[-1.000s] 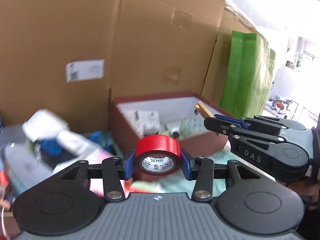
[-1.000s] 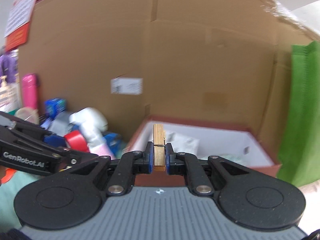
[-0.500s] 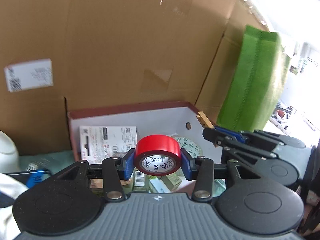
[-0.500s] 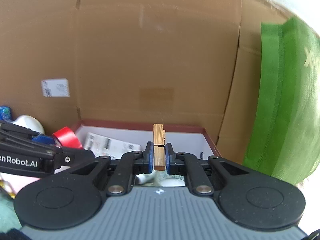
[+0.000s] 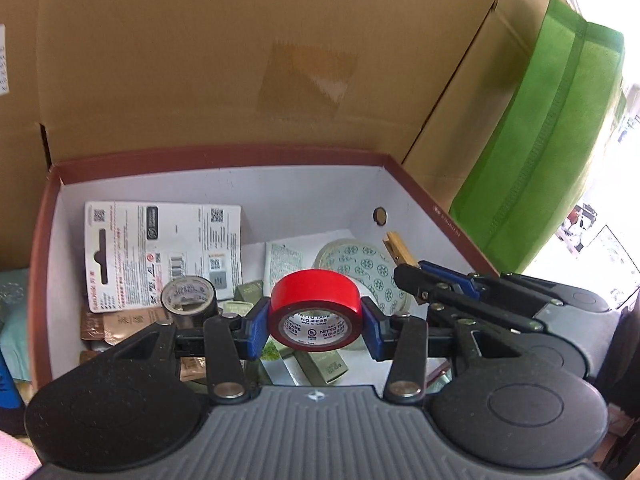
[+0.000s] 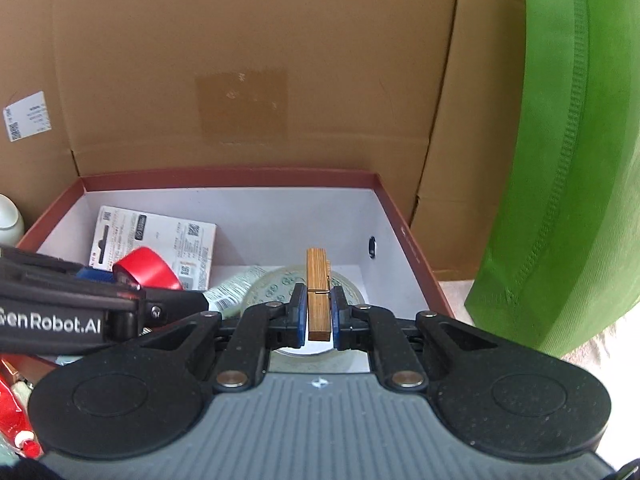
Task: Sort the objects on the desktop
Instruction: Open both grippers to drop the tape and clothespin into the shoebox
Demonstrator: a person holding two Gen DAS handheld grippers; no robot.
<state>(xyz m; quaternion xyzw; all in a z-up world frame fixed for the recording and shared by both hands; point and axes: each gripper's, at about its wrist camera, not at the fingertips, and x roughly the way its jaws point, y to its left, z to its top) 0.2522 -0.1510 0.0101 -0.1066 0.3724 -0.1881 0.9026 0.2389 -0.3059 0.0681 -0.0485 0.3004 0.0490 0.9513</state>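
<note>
My left gripper point(image 5: 316, 326) is shut on a red roll of electrical tape point(image 5: 316, 308), held above the open maroon box point(image 5: 224, 154) with a white inside. My right gripper point(image 6: 318, 314) is shut on a wooden clothespin point(image 6: 318, 292), held over the right part of the same box point(image 6: 224, 172). The right gripper also shows at the right of the left wrist view point(image 5: 416, 276), and the red tape at the left of the right wrist view point(image 6: 146, 268). The box holds a white packaging card point(image 5: 160, 252), a grey tape roll point(image 5: 188, 300), a patterned tape roll point(image 5: 360, 264) and small packets.
Tall brown cardboard boxes point(image 5: 240, 60) stand right behind the maroon box. A green fabric bag point(image 6: 568, 160) stands to its right. A white bottle point(image 6: 8, 220) and red items point(image 6: 12, 408) lie left of the box.
Both grippers have moved right and forward, from beside the clutter to over the maroon box, and now look down into it. Each still holds its object.
</note>
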